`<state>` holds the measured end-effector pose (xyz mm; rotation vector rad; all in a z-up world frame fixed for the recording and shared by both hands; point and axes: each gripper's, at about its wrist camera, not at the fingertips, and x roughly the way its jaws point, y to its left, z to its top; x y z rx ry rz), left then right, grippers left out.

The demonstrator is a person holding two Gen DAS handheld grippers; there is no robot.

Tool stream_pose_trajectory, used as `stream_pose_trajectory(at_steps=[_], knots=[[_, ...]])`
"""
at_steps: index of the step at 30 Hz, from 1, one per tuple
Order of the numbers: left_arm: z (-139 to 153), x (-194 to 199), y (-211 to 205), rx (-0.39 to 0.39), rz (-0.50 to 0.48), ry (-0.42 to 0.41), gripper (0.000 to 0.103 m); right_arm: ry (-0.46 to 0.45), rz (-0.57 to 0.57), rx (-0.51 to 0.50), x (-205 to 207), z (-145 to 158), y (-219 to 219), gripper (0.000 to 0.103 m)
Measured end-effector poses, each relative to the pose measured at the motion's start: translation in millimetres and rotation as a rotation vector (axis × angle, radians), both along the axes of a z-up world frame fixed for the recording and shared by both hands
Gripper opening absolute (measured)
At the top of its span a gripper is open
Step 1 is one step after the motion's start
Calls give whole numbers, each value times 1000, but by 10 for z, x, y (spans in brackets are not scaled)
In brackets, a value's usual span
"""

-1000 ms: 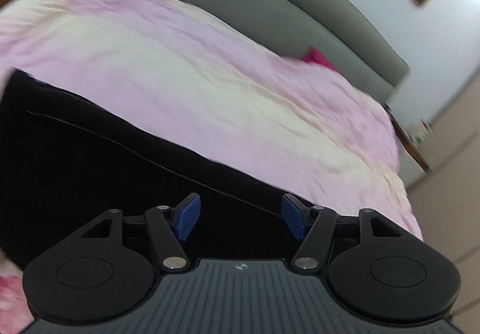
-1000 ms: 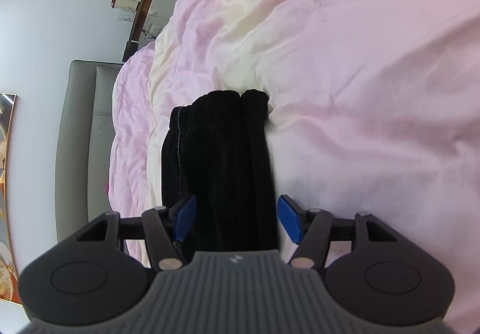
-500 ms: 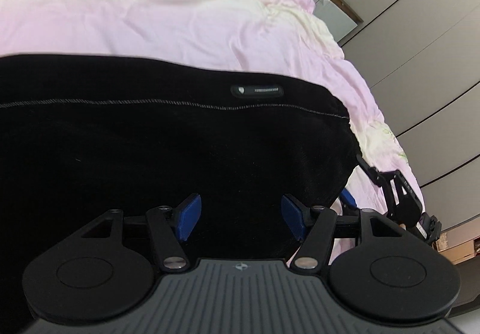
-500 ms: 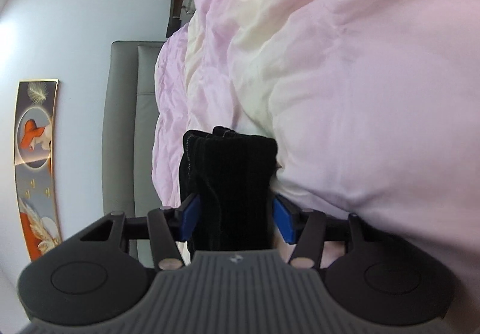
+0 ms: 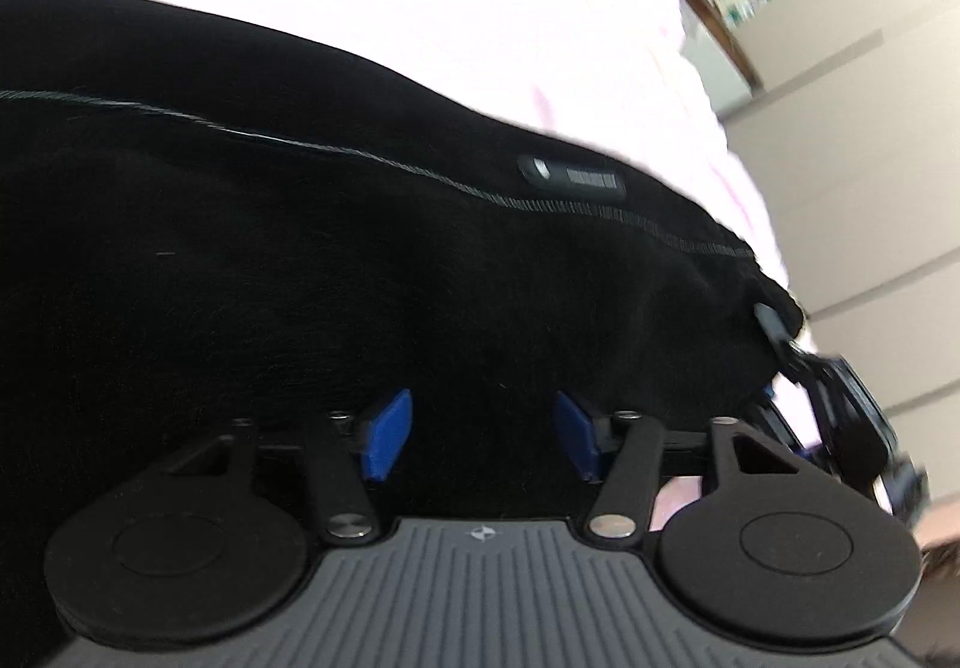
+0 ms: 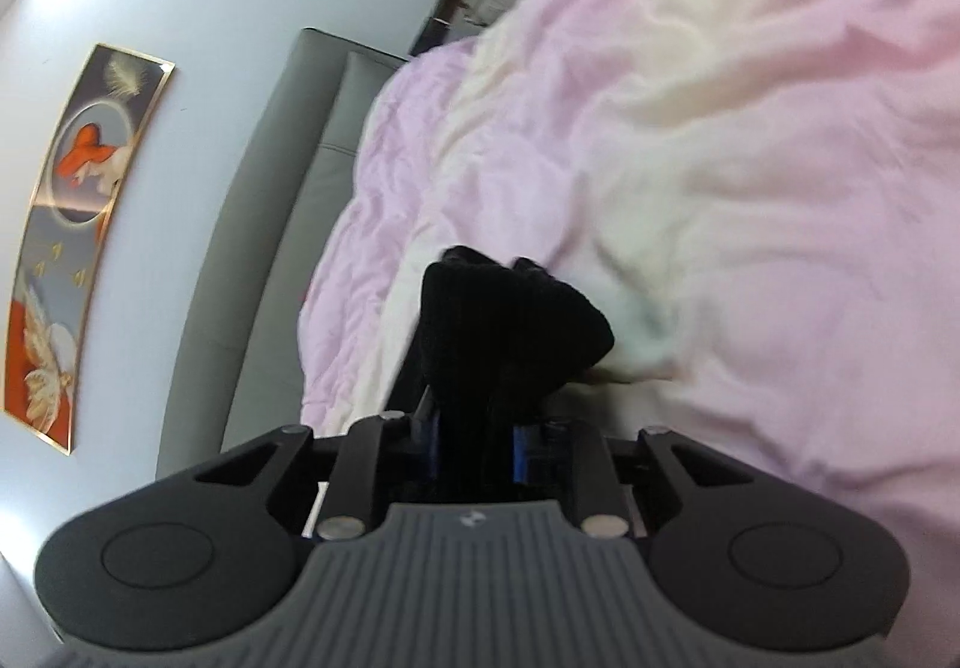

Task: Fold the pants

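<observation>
Our left gripper [image 5: 483, 437] has dropped low over the black pants [image 5: 300, 278] near the bed's [image 5: 480, 8] edge, jaws half wide and closing around cloth, not yet pinching. Our right gripper [image 6: 477, 446] has narrowed from half wide onto the bunched corner; we judge a fold can begin.

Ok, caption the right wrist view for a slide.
Right hand-held gripper closing on bunched black pants over a pink duvet.
</observation>
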<state>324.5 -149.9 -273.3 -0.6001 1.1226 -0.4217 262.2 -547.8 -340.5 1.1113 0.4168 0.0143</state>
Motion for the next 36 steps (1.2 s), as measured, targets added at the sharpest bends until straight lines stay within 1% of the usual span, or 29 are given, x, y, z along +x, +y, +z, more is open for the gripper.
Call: stream_pose_trajectory(at_steps=[2, 4, 7, 9, 11, 13, 14, 15, 16, 17, 18, 19, 20, 21, 22, 24, 25, 27, 29, 31, 32, 34, 35, 36], knots=[[59, -75, 236, -33, 56, -7, 64, -70, 42, -94, 10, 299, 147, 17], [118, -171, 509, -53, 101, -19, 64, -127, 100, -215, 53, 622, 370, 18], [185, -333, 943, -56, 166, -33, 64, -231, 245, -452, 90, 1115, 921, 18], [210, -486, 1283, -59, 235, -41, 64, -285, 362, -615, 65, 1323, 1375, 18], [198, -657, 1583, -62, 302, -41, 64, -320, 473, -743, -8, 1395, 1847, 18], [161, -828, 1843, -58, 358, -36, 64, -315, 589, -837, -71, 1333, 2323, 18], [137, -908, 1954, -51, 379, -26, 64, -284, 655, -903, -90, 1254, 2578, 19], [111, -976, 2052, -47, 394, -13, 64, -228, 729, -978, -78, 1134, 2825, 19], [92, -1035, 2124, -47, 403, -2, 64, -137, 821, -1086, -43, 918, 3118, 20], [87, -1083, 2182, -55, 405, 0, 64, -50, 899, -1166, -33, 667, 3335, 20], [98, -1128, 2232, -69, 399, -6, 64, 26, 982, -1216, -35, 441, 3482, 23], [125, -1158, 2260, -72, 394, -16, 64, 21, 1016, -1307, -120, 306, 3587, 25], [151, -1179, 2273, -68, 389, -27, 64, -17, 1014, -1375, -177, 304, 3635, 25], [176, -1154, 2302, -64, 387, -35, 65, -19, 1006, -1377, -187, 353, 3639, 29], [188, -1154, 2301, -66, 384, -37, 66, -2, 995, -1338, -160, 414, 3601, 34], [205, -1134, 2243, -87, 369, -34, 65, 21, 977, -1249, -162, 504, 3540, 38], [221, -1072, 2147, -95, 356, -38, 65, 18, 965, -1223, -189, 556, 3524, 40], [254, -1012, 2047, -91, 323, -59, 66, -16, 970, -1179, -252, 652, 3503, 39], [318, -962, 1955, -84, 301, -78, 66, -38, 961, -1137, -287, 714, 3498, 41], [348, -921, 1829, -91, 286, -82, 67, -35, 951, -1178, -286, 699, 3559, 41], [356, -913, 1801, -92, 279, -82, 68, -32, 963, -1185, -278, 670, 3593, 43], [382, -871, 1712, -78, 259, -89, 70, -45, 1015, -1172, -324, 609, 3648, 51], [405, -838, 1660, -63, 249, -95, 70, -66, 1040, -1193, -359, 581, 3695, 55], [423, -807, 1619, -48, 237, -103, 70, -90, 1062, -1229, -410, 558, 3750, 62]])
